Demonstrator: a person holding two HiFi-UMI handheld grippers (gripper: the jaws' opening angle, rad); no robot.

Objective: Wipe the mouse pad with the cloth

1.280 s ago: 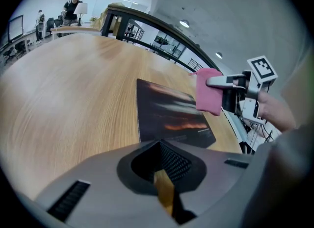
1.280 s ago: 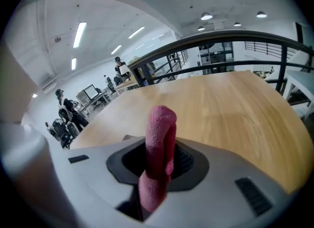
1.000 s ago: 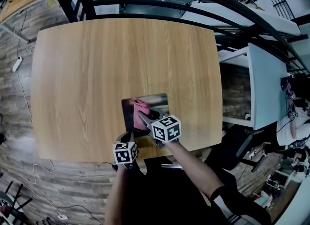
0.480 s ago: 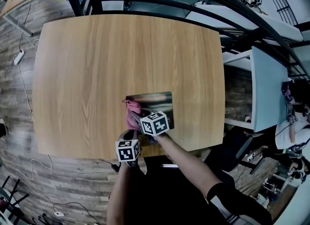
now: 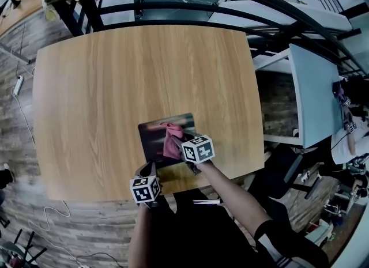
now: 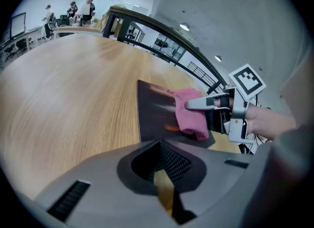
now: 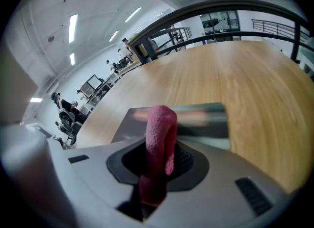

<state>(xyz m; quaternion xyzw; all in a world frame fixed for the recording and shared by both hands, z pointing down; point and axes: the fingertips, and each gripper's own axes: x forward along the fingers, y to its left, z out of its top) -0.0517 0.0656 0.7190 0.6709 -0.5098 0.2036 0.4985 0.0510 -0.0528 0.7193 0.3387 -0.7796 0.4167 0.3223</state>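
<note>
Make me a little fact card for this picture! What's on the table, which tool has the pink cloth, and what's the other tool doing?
Surface: wooden table
On it: dark mouse pad, near the person's edge of the table
Cloth: pink cloth, seemingly down on the pad
Right tool: shut on the cloth, over the pad
Left tool: jaws only a slit apart, nothing between them, by the pad's near edge
Left tool touching the pad: cannot tell
</note>
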